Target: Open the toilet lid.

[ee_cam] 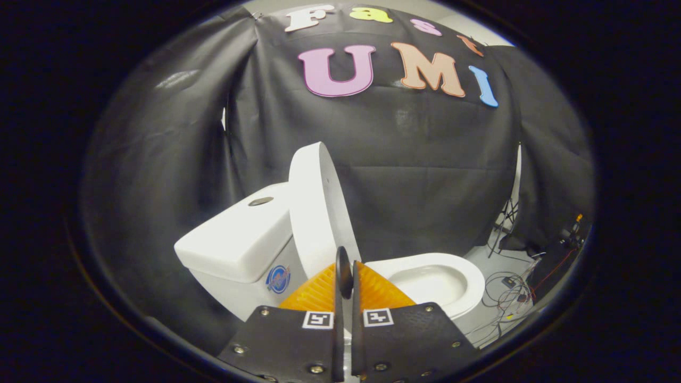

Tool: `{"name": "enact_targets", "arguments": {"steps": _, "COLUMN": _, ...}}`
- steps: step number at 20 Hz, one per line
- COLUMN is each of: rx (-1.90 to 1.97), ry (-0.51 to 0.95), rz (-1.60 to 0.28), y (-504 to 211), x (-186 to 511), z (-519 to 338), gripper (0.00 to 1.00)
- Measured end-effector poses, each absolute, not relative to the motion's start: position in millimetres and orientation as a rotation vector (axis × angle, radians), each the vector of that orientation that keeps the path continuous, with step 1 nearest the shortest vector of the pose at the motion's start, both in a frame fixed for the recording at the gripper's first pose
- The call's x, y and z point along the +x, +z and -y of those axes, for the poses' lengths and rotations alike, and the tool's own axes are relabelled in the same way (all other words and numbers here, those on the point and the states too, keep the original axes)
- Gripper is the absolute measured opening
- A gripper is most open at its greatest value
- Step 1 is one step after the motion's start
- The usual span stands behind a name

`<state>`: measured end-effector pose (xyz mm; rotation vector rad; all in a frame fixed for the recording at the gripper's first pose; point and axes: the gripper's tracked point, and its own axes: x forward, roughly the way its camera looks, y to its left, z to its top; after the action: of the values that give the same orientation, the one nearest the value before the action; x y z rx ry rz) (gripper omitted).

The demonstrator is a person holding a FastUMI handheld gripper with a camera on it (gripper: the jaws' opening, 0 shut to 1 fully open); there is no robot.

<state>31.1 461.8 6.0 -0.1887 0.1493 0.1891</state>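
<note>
Gripper view: toilet lid (319,213) stands raised, near upright, at centre of frame, leaning back toward the cistern (239,239) at centre left; whether the two touch cannot be told from this angle. Flush button (260,201) sits on the cistern top. Seat (468,276) lies down and bare, right of centre, bowl (425,284) open to view inside it. A round sticker (277,279) shows on the cistern's front face, lower left of centre. The tool (345,282) fills the bottom centre; its fingers (343,266) are drawn together with only a thin slit between them and nothing seen pinched there, so closed and empty, as far as the fisheye lets one judge. The tips overlap the lid's lower edge in the frame, but contact is unclear; they look to be nearer the camera than the lid. Loose cables (505,292) trail over the floor (495,255) at lower right. Judgement: the lift looks done, lid off the seat and resting at its open position. What is left seems only to draw the tool clear and confirm the lid holds up by itself.
</note>
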Motion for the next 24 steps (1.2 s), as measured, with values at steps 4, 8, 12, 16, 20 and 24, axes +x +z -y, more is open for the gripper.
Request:
{"name": "enact_targets", "arguments": {"steps": 4, "rx": -0.149, "ry": 0.266, "rz": -0.166, "y": 0.1, "x": 27.9, "z": -480.8, "gripper": 0.19}}
{"name": "enact_targets", "arguments": {"steps": 8, "rx": -0.165, "ry": 0.284, "rz": -0.159, "y": 6.0, "x": 25.8, "z": -482.9, "gripper": 0.19}}
{"name": "enact_targets", "arguments": {"steps": 12, "rx": -0.168, "ry": 0.357, "rz": -0.134, "y": 15.0, "x": 15.4, "z": -500.5, "gripper": 0.25}}
{"name": "enact_targets", "arguments": {"steps": 16, "rx": -0.128, "ry": 0.403, "rz": -0.076, "y": 39.7, "x": 3.6, "z": -509.6, "gripper": 0.48}}
{"name": "enact_targets", "arguments": {"steps": 20, "rx": -0.150, "ry": 0.458, "rz": -0.036, "y": 60.8, "x": -9.2, "z": -519.1, "gripper": 0.72}}
{"name": "enact_targets", "arguments": {"steps": 24, "rx": -0.144, "ry": 0.455, "rz": -0.002, "y": 79.1, "x": -13.1, "z": -505.6, "gripper": 0.90}}
